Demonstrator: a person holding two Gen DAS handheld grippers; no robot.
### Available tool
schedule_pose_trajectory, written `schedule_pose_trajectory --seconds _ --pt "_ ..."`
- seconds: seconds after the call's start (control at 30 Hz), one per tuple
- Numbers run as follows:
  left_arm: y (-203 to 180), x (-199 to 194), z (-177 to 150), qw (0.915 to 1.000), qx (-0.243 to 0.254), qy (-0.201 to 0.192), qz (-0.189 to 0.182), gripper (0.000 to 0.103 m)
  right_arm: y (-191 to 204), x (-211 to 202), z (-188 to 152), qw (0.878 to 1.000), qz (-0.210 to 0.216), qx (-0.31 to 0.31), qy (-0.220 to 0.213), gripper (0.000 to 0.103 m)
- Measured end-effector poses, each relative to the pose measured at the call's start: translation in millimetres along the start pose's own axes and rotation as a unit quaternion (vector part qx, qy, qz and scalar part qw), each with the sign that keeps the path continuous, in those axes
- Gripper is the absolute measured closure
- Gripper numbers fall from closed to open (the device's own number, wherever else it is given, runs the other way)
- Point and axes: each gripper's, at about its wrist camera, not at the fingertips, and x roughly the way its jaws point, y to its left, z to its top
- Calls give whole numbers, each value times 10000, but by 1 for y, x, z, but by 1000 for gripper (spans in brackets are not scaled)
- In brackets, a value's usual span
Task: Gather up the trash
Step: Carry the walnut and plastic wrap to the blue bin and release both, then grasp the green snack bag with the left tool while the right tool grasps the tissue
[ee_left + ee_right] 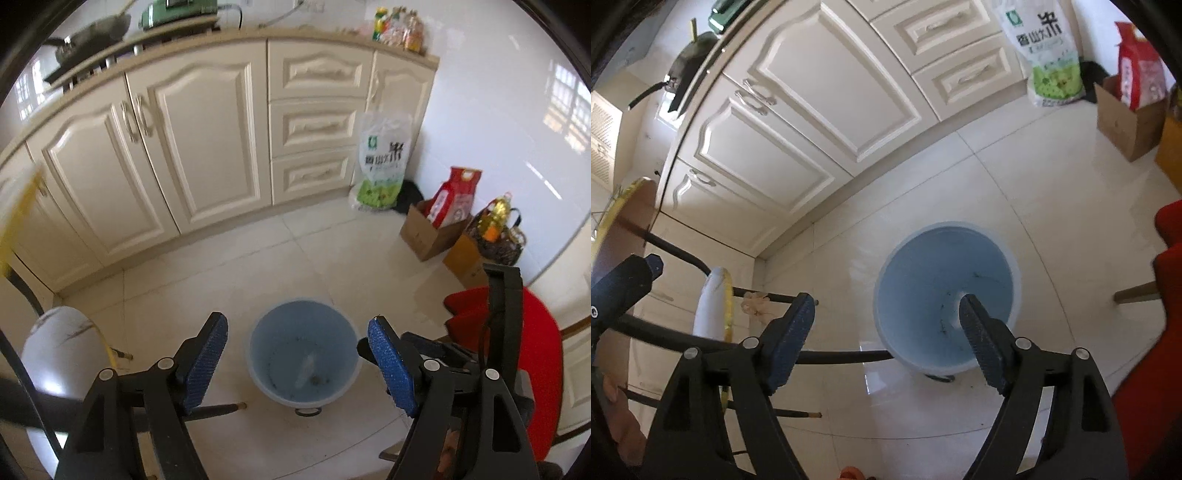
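A pale blue round bin (pixel 258 354) stands on the tiled floor. In the left wrist view my left gripper (pixel 297 321) hangs open over it, one blue pad (pixel 207 354) on each side of its mouth, and nothing is between them. A blurred pale scrap (pixel 307 369) shows inside the bin among dark specks. In the right wrist view my right gripper (pixel 886 300) is open and holds nothing. Its right finger (pixel 982 339) crosses the bin (pixel 923 266) and its left finger is over bare floor. A pale crumpled scrap (pixel 755 304) lies by a black chair bar.
Cream cabinets (pixel 207 147) run along the back. A green-and-white rice bag (pixel 382 158) leans on them, with cardboard boxes (pixel 428 232) and an oil bottle (pixel 496 218) to its right. A red seat (pixel 539 350) is at the right. A white stool (pixel 62 350) and black chair legs (pixel 842 356) stand at the left.
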Motion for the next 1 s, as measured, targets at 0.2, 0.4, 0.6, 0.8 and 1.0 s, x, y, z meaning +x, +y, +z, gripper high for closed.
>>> schedule_pose_trajectory --seconds 0.2,0.4,0.6,0.8,1.0 --pt "-9 -107 -40 9978 178 -604 227 24 42 -82 -8 9985 120 -360 -390 7" --pt "2 -228 -105 9888 203 -1321 666 15 119 -155 -27 9905 298 -1031 -861 1" --pt "38 -323 -179 9775 -104 -1762 1154 7 219 -193 -51 9739 604 -1913 -1061 0" --pt "78 -363 -245 9705 -578 -1705 1604 4 295 -188 -75 9590 734 -2560 -972 0" --pt "112 -366 -292 9765 -1015 -1222 1456 4 345 -165 -74 9485 793 -2987 -703 0"
